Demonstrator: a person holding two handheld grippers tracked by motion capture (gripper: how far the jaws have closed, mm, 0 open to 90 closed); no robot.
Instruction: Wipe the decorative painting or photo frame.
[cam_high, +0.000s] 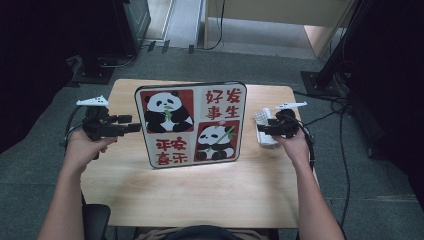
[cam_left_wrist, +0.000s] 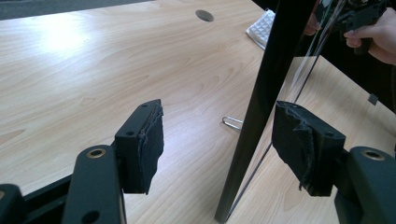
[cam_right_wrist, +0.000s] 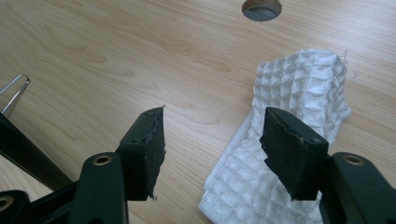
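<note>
Pale wooden tabletop (cam_high: 200, 185) is carrying everything. Left gripper (cam_left_wrist: 217, 135) is gaping wide, straddling the black edge of the upright glossy panda picture frame (cam_high: 190, 125). Right gripper (cam_right_wrist: 212, 144) is gaping wide, hovering over the white waffle-textured folded cloth (cam_right_wrist: 289, 140).

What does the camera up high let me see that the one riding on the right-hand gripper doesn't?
The high view alone gives the panda pictures and red characters on the upright board, the person's forearms, the left gripper and the floor around the table. The right gripper view alone gives the close waffle texture of the white cloth, the round hole in the tabletop and a wire foot. Both share the wooden table, the cloth and the right gripper, open.
</note>
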